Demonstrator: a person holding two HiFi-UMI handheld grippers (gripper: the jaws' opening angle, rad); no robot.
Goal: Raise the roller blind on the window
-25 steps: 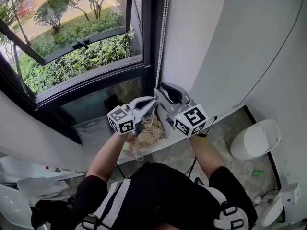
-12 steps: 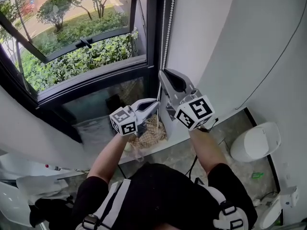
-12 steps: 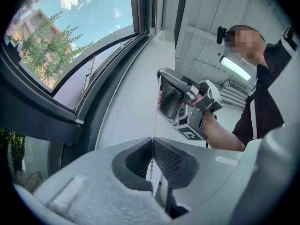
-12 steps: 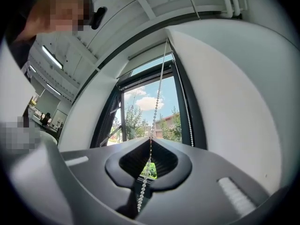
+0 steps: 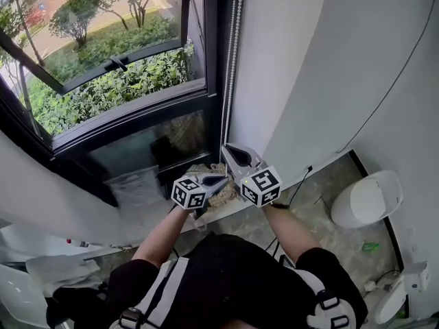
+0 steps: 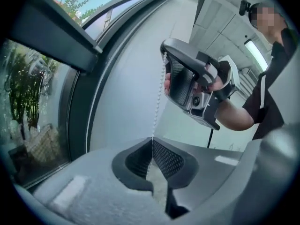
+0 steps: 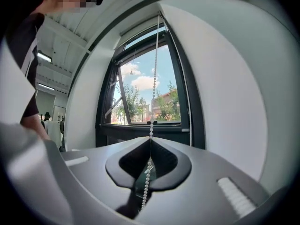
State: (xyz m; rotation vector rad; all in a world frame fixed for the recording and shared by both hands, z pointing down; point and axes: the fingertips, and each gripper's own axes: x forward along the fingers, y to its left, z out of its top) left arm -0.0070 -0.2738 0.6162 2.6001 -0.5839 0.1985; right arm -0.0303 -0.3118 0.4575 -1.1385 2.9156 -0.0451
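Observation:
A white bead chain (image 5: 236, 53) hangs down the dark window frame (image 5: 218, 81) beside the white wall. My left gripper (image 5: 218, 179) is shut on the chain low down, and the beads (image 6: 157, 102) rise from its closed tips (image 6: 151, 139). My right gripper (image 5: 226, 149) sits just above it. Its jaws have just been closing and now pinch the chain (image 7: 154, 78), which also trails down behind the tips (image 7: 150, 137). In the left gripper view, the right gripper (image 6: 165, 55) holds the chain higher up. I cannot make out the blind itself.
A tilted window sash with a handle (image 5: 118, 62) opens onto green hedges. A woven basket (image 5: 218, 195) and a plastic bag (image 5: 134, 184) lie by the lower glass. A white bin (image 5: 367, 199) stands on the floor at right, and a thin cable (image 5: 384, 101) runs down the wall.
Both grippers have come down along the window frame to a lower spot. The right one first rose with open jaws, then shut on the chain and dropped.

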